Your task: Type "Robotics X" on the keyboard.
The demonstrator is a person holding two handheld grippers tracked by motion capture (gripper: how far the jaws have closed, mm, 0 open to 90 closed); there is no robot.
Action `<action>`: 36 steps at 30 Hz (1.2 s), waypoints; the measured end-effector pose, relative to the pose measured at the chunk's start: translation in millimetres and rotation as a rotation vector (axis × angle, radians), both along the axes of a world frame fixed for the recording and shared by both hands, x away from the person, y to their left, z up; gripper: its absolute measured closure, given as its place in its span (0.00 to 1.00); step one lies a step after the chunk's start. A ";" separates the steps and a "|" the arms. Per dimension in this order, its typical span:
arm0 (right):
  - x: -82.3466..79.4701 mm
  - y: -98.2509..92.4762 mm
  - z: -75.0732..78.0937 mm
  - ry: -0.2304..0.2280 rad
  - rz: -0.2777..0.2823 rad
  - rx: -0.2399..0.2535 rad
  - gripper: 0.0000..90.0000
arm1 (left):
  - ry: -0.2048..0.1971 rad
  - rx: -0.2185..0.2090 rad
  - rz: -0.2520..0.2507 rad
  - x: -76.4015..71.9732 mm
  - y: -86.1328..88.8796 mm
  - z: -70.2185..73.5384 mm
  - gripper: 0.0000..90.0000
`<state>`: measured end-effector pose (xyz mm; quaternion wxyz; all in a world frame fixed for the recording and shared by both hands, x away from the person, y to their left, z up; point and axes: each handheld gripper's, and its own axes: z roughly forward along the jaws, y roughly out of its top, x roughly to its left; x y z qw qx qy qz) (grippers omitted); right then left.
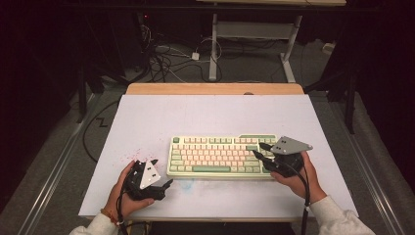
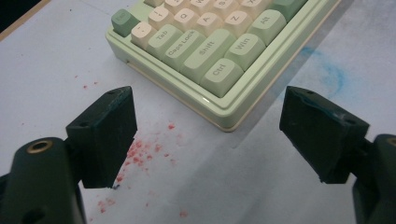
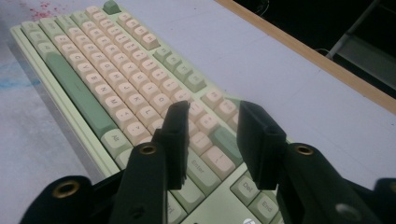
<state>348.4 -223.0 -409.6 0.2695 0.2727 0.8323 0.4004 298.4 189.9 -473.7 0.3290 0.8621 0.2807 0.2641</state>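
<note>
A pale green keyboard point(image 1: 220, 155) with cream and green keys lies at the middle of the white table top point(image 1: 195, 112). My left gripper point(image 1: 162, 172) rests on the table just left of the keyboard's near left corner point(image 2: 224, 116), jaws wide apart and empty; in the left gripper view point(image 2: 208, 107) the Ctrl key corner sits between and beyond the pads. My right gripper point(image 1: 258, 149) hovers over the keyboard's right end. In the right gripper view point(image 3: 213, 106) its jaws stand a narrow gap apart above the keys near Enter point(image 3: 198, 163), with nothing between them.
Red specks point(image 2: 140, 154) dot the table by the left gripper, and a blue smudge point(image 2: 331, 70) marks the surface in front of the keyboard. A wooden strip point(image 1: 215, 89) edges the far side. Cables point(image 1: 166, 58) and a desk frame point(image 1: 213, 49) are on the floor beyond.
</note>
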 end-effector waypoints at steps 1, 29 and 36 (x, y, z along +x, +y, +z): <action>1.2 1.4 0.9 0.007 0.004 -0.002 0.80 | -0.001 -0.001 0.000 0.0 -0.2 0.3 0.20; 18.1 43.2 -22.7 0.118 0.100 -0.128 1.00 | 0.020 0.015 -0.029 2.0 -5.1 -2.2 0.20; 19.7 34.2 -34.3 0.169 0.079 -0.162 1.00 | 0.022 0.017 -0.030 2.3 -5.2 -2.2 0.20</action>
